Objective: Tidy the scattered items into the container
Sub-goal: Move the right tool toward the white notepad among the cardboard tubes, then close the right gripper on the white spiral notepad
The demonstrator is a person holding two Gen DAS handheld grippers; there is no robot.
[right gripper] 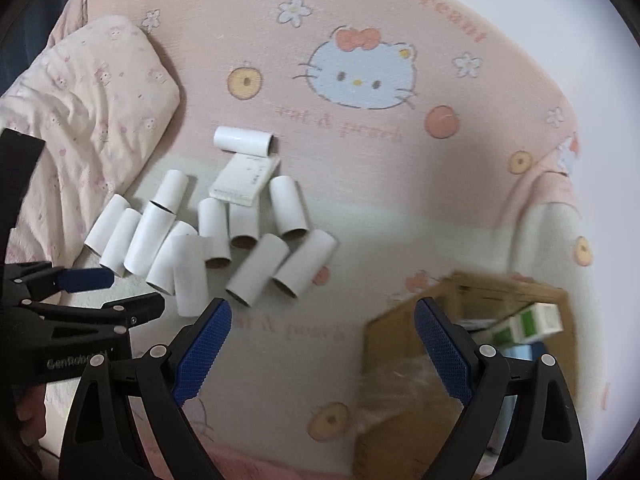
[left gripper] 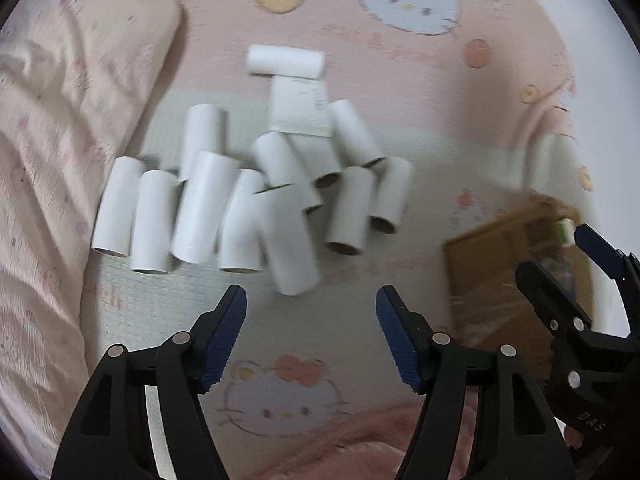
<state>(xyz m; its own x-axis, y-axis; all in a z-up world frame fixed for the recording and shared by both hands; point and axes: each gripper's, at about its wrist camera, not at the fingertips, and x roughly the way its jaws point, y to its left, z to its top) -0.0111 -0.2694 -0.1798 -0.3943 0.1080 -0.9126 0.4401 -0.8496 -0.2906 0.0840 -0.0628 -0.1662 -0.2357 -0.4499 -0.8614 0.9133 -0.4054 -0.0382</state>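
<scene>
Several white cardboard tubes (left gripper: 248,196) lie scattered on the pink bed sheet, with a small white box (left gripper: 300,106) among them; they also show in the right wrist view (right gripper: 208,236). A brown cardboard box (right gripper: 460,360) stands at the right, with a green-and-white carton (right gripper: 528,322) over its opening. My left gripper (left gripper: 311,312) is open and empty just short of the nearest tube (left gripper: 288,240). My right gripper (right gripper: 322,330) is open and empty beside the cardboard box, which also shows in the left wrist view (left gripper: 508,276).
A pale floral pillow (left gripper: 60,120) lies to the left of the tubes, also seen in the right wrist view (right gripper: 88,96). The sheet (right gripper: 360,140) with cat prints stretches behind the tubes. The bed's edge curves down at the right.
</scene>
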